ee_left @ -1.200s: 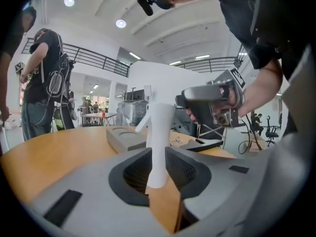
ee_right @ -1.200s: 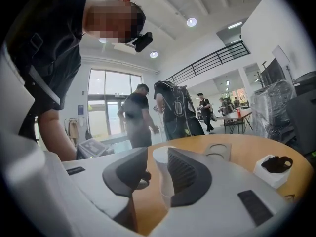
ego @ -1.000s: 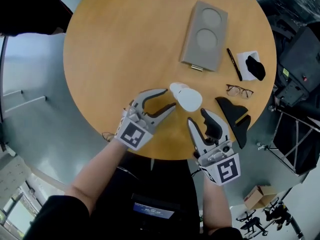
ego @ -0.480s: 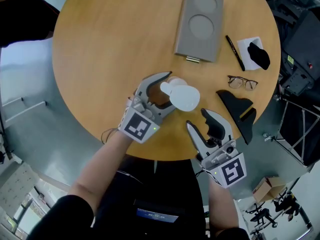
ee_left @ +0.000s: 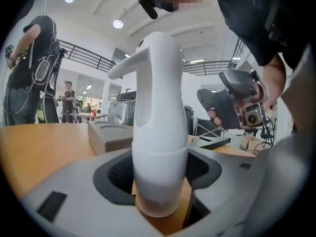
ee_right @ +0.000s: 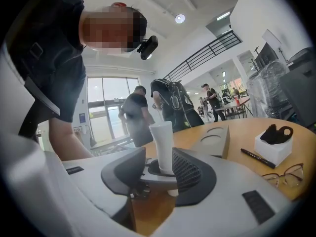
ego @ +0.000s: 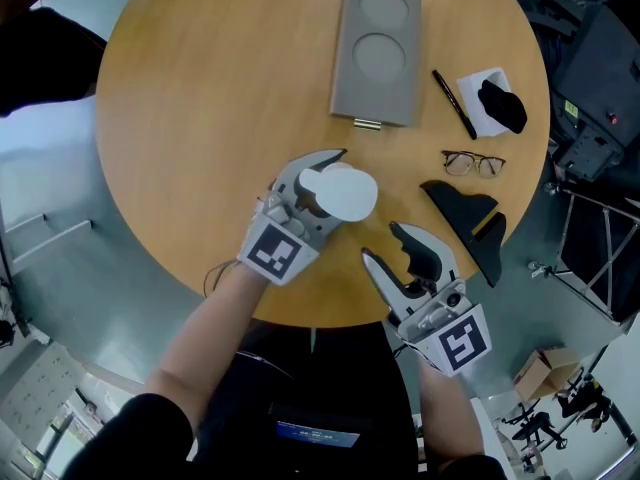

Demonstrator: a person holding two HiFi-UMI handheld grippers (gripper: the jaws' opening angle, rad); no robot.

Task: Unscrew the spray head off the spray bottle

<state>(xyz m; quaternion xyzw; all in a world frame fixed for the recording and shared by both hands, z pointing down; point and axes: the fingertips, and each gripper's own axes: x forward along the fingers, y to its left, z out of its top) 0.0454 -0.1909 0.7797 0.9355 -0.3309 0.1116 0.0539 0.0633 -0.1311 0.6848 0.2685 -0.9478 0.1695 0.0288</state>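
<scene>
The work surface is a round wooden table (ego: 200, 118) on a grey floor; its far edge is cut off at the top of the head view. The gripper views show an open hall with railings, ceiling lights and people standing in the background.

**Spray bottle.** The white spray bottle (ego: 340, 192) stands upright near the table's near edge, spray head on, nozzle pointing left in the left gripper view. From above only its top shows, and the body is hidden beneath it.

**Left gripper.** The left gripper (ego: 318, 190) encloses the bottle's lower body. Its jaws are set wide and have just been closing in, with the bottle between them. The dark pads lie just beside the body, and no press on it can be made out. In the head view one finger is hidden under the bottle.

**Right gripper.** The right gripper (ego: 382, 242) hangs over the table's near edge, to the right of the bottle and apart from it. Its jaws stand at a narrow gap with nothing between them. Its own view shows the bottle beyond the gap.

**Other items.**
- Far side: a grey tray (ego: 375, 53) with two round recesses.
- Right side: a pen (ego: 453, 103), a white block (ego: 474, 108) carrying a dark item of unclear kind, a pair of glasses (ego: 473, 163) and a black angular piece (ego: 470, 218).
</scene>
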